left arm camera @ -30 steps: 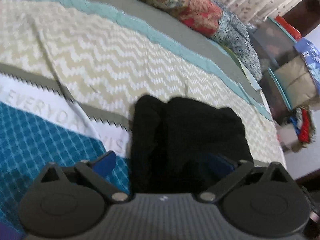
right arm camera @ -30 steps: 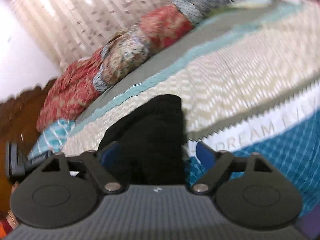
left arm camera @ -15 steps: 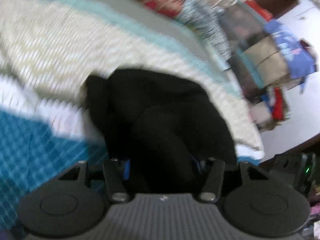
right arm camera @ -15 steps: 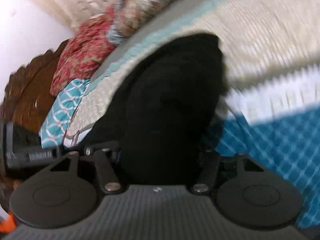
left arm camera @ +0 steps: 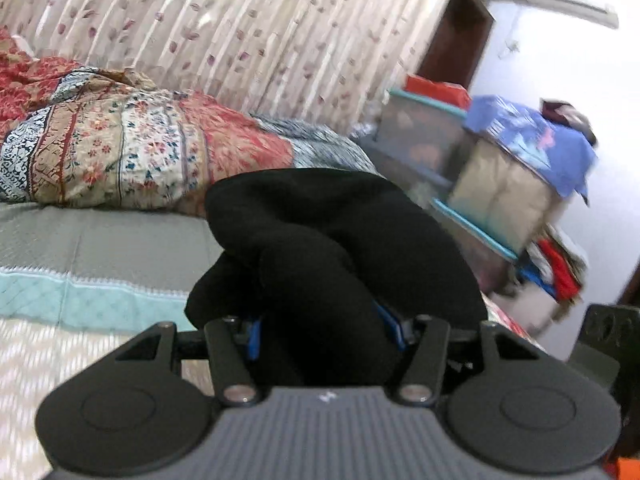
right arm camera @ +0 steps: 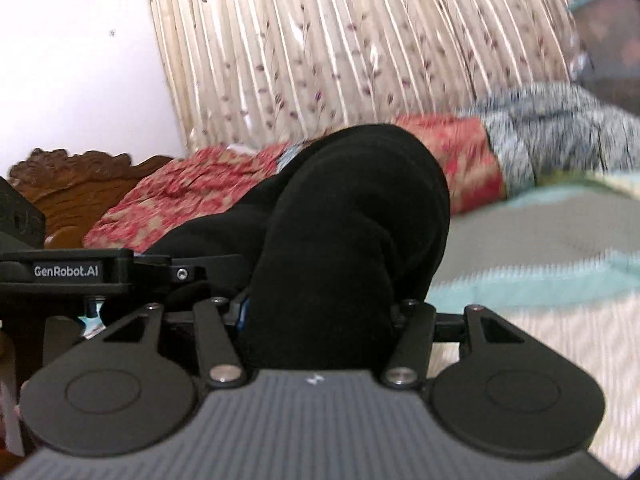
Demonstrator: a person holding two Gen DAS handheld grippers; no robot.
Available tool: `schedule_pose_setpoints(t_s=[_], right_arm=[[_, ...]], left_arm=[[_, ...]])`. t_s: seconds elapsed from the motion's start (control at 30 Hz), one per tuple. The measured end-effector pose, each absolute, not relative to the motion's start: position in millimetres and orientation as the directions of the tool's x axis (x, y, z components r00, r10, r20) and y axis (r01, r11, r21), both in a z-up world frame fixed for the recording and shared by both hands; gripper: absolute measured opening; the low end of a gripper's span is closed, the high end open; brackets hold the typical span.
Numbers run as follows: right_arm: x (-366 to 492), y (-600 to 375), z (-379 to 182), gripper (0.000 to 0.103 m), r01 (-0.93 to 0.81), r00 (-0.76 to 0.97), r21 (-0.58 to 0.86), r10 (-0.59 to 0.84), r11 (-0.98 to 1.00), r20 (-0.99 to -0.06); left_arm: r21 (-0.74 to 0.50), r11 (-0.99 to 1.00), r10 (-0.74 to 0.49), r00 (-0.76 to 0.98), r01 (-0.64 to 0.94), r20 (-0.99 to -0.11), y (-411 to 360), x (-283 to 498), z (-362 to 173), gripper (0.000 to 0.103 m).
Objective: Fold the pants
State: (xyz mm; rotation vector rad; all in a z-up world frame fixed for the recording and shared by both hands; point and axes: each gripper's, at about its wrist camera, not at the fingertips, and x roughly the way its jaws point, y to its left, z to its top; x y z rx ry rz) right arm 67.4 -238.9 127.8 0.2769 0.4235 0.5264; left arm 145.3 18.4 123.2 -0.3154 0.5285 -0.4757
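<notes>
Left gripper [left arm camera: 326, 332] clenched on bunched black pants [left arm camera: 340, 240]; right gripper [right arm camera: 320, 312] likewise grasping them (raised above the bedspread [right arm camera: 540, 240]).

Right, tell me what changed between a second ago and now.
Both grippers were open around the black fabric pants lying on the patterned bedspread. The left gripper and right gripper have just been closing and now clamp bunched cloth between their fingers, and both views have tilted up toward the cream curtain, the pants lifted with them. The bedspread and floral quilt stayed put.
</notes>
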Motion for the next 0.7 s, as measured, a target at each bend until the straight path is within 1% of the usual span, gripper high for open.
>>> schedule_pose_setpoints(t_s=[0.07, 0.13, 0.17, 0.2, 0.23, 0.27, 0.3, 0.33, 0.37, 0.4, 0.43, 0.53, 0.6, 0.7], right_arm=[[92, -237, 117, 0.058, -0.417, 0.796, 0.348, 0.522, 0.84, -0.307], [119, -235, 90, 0.059, -0.382, 0.79, 0.366, 0.506, 0.848, -0.346], [129, -234, 75, 0.059, -0.346, 0.781, 0.372, 0.484, 0.861, -0.394], [138, -230, 57, 0.06, -0.316, 0.757, 0.369, 0.467, 0.874, -0.457], [149, -225, 40, 0.063, -0.288, 0.721, 0.359, 0.448, 0.888, -0.529], [160, -219, 19, 0.069, -0.235, 0.66, 0.33, 0.4, 0.914, -0.636], [161, -217, 5, 0.078, -0.201, 0.63, 0.315, 0.369, 0.928, -0.683], [155, -223, 4, 0.082, -0.18, 0.662, 0.339, 0.369, 0.923, -0.653], [149, -228, 6, 0.084, -0.175, 0.676, 0.368, 0.383, 0.913, -0.629], [147, -230, 8, 0.088, -0.173, 0.671, 0.374, 0.387, 0.911, -0.633], [147, -232, 10, 0.089, -0.164, 0.658, 0.371, 0.382, 0.914, -0.649], [143, -239, 22, 0.089, -0.121, 0.661, 0.389, 0.366, 0.913, -0.655], [124, -244, 34, 0.089, -0.1, 0.695, 0.38, 0.338, 0.92, -0.634], [87, -254, 49, 0.089, -0.064, 0.706, 0.397, 0.323, 0.915, -0.63]], left_arm=[[-0.416, 0.855, -0.482, 0.77, 0.309, -0.419, 19, 170, 103, 0.053], [-0.423, 0.873, -0.445, 0.749, 0.242, -0.491, 20, 196, 69, 0.054], [-0.432, 0.881, -0.426, 0.72, 0.192, -0.549, 22, 207, 49, 0.054], [-0.423, 0.897, -0.392, 0.669, 0.127, -0.632, 22, 218, 27, 0.054], [-0.409, 0.91, -0.36, 0.61, 0.064, -0.706, 23, 225, 6, 0.056], [-0.425, 0.905, -0.358, 0.6, 0.033, -0.715, 26, 223, -9, 0.065], [-0.449, 0.893, -0.358, 0.639, 0.023, -0.68, 30, 214, -12, 0.07], [-0.456, 0.89, -0.353, 0.648, 0.009, -0.675, 32, 210, -11, 0.079], [-0.458, 0.889, -0.342, 0.633, -0.022, -0.694, 33, 208, -13, 0.086], [-0.471, 0.881, -0.345, 0.616, -0.047, -0.708, 35, 206, -14, 0.087], [-0.48, 0.875, -0.348, 0.613, -0.059, -0.71, 36, 203, -13, 0.087], [-0.457, 0.885, -0.313, 0.608, -0.093, -0.73, 34, 189, 6, 0.086], [-0.418, 0.903, -0.278, 0.607, -0.098, -0.745, 28, 172, 23, 0.087], [-0.364, 0.925, -0.238, 0.581, -0.108, -0.778, 20, 156, 39, 0.089]])
